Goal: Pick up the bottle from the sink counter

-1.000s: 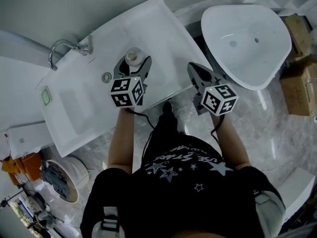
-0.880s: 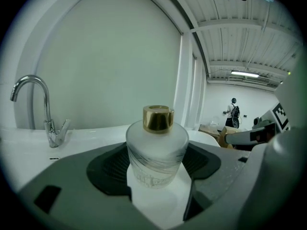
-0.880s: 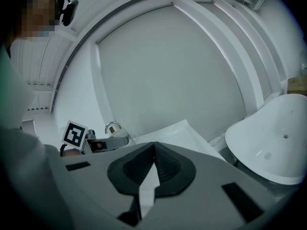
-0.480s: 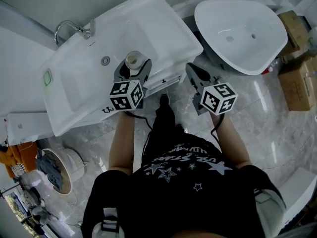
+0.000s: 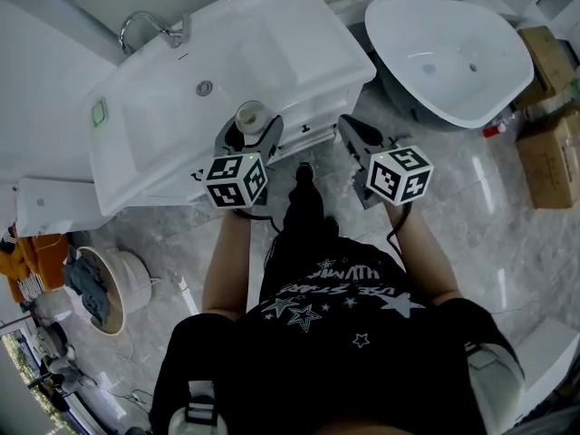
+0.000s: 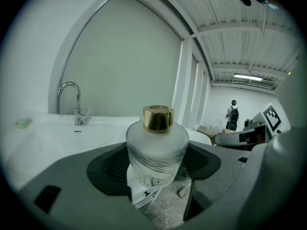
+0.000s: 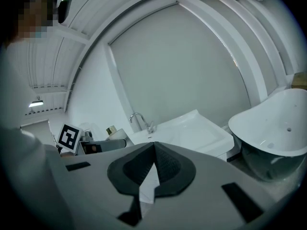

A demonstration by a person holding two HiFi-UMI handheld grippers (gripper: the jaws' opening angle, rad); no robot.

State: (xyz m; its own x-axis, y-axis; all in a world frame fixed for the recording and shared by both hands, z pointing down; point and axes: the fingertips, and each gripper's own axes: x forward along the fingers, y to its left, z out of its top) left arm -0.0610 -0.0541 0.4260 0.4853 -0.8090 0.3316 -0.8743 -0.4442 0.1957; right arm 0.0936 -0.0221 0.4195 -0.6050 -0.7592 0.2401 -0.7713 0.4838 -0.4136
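My left gripper point(image 5: 248, 130) pinches frosted white glass bottle point(image 5: 251, 114) with gold cap. Only left gripper view shows dark pads against bottle point(image 6: 157, 147) sides, line drawing on its label, grey marble floor point(image 6: 165, 210) under it. Head view places bottle at front edge of white rectangular sink counter point(image 5: 172, 98), chrome faucet point(image 5: 145, 27) at far side. Right gripper point(image 5: 357, 134) held apart to right; right gripper view shows its jaws pressed together, nothing between

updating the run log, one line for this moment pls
left gripper: shut on bottle | right gripper: shut, empty | bottle: held off counter
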